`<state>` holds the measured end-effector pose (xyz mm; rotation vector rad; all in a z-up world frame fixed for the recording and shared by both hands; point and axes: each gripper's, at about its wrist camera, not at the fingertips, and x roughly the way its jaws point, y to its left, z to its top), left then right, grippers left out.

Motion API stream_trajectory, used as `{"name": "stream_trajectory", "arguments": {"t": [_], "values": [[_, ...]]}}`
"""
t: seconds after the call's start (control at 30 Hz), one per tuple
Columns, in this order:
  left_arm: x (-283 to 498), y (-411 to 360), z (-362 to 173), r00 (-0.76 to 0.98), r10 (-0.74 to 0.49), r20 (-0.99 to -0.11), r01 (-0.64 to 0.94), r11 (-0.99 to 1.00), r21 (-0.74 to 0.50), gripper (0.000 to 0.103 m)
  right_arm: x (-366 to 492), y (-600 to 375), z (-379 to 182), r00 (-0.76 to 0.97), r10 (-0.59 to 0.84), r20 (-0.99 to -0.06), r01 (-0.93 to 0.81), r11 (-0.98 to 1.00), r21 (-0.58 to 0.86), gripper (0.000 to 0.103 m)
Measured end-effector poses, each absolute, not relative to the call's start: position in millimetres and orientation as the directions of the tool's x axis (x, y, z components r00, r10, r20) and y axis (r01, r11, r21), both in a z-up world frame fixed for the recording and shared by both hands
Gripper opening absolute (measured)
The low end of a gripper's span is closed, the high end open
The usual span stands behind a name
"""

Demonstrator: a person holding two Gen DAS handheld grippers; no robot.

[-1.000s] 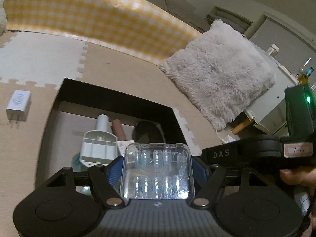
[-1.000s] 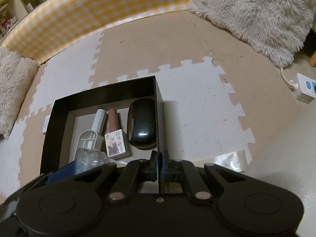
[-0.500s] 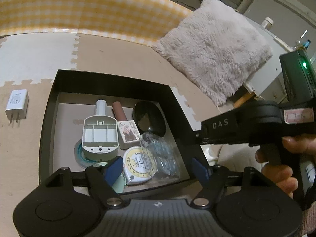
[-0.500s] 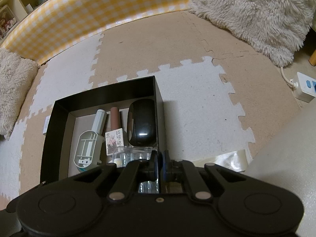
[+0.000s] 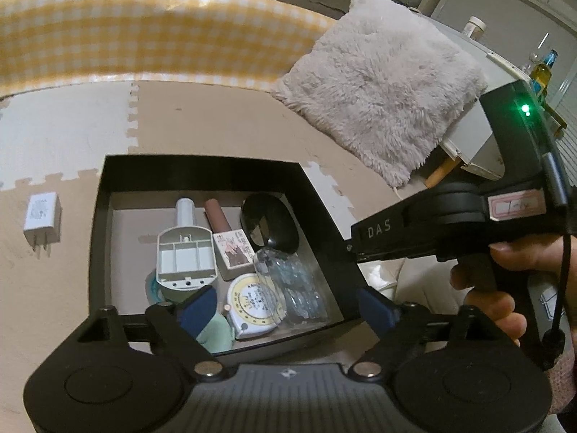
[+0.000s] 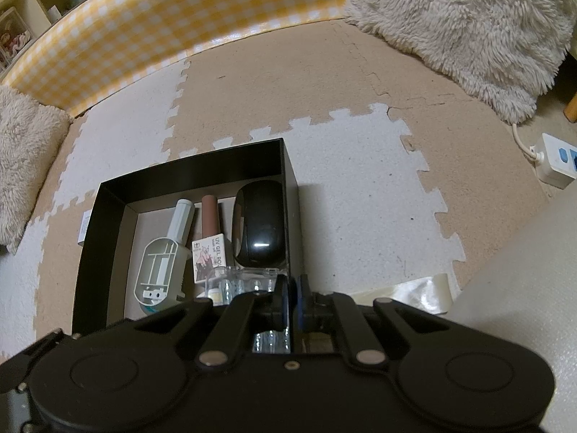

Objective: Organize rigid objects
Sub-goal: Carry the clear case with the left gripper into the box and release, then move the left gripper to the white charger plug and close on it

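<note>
A black box [image 5: 97, 234] sits on the foam mat with several items in it. They include a white plastic holder [image 5: 185, 252], a gel polish bottle [image 5: 230, 241], a black mouse [image 5: 270, 225], a round yellow tape measure [image 5: 252, 299] and a clear plastic case [image 5: 292, 281]. The case lies loose by the box's right wall. My left gripper [image 5: 286, 308] hovers over the near edge, its jaws opening, and the pads touch nothing. My right gripper [image 6: 293, 288] is shut on the box's right wall [image 6: 286, 195]. A white plug adapter [image 5: 41, 218] lies on the mat left of the box.
A fluffy cushion [image 5: 378, 90] lies at the back right, against a low white table [image 5: 479, 144] with bottles on it. A yellow checked cloth [image 5: 144, 36] runs along the back. A power strip [image 6: 555, 162] lies at the far right. A hand [image 5: 505, 281] holds the right tool.
The clear case was clamped in my left gripper a second ago. It now lies in the box, the jaws have spread wider and the view has rolled. The right gripper kept still.
</note>
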<state>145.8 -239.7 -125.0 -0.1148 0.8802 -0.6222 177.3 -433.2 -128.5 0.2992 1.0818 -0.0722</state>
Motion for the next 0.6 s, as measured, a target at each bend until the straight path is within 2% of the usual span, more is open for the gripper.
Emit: {"name": "stream_trajectory", "arguments": {"t": [0.07,0.27,0.6], "values": [[145.8,-238.2,-121.7,0.482,-0.543,-0.687,0.461,0.824,-0.328,0.095,177.4,-433.3,-128.3,0.471,0.087,-0.878,0.202,0.958,0.204,0.005],[150.1,-228.2,-111.9,0.520,-0.502,-0.691,0.441,0.850,-0.287,0.102,177.4,-433.4,-128.3,0.471,0.086,-0.878,0.202,0.958,0.203,0.005],[165.5,-196.8,-99.7,0.583,-0.440,-0.684,0.382,0.890,-0.247,0.103,177.6,-433.4,-128.2,0.471,0.086,-0.878,0.202,0.958,0.202,0.005]]}}
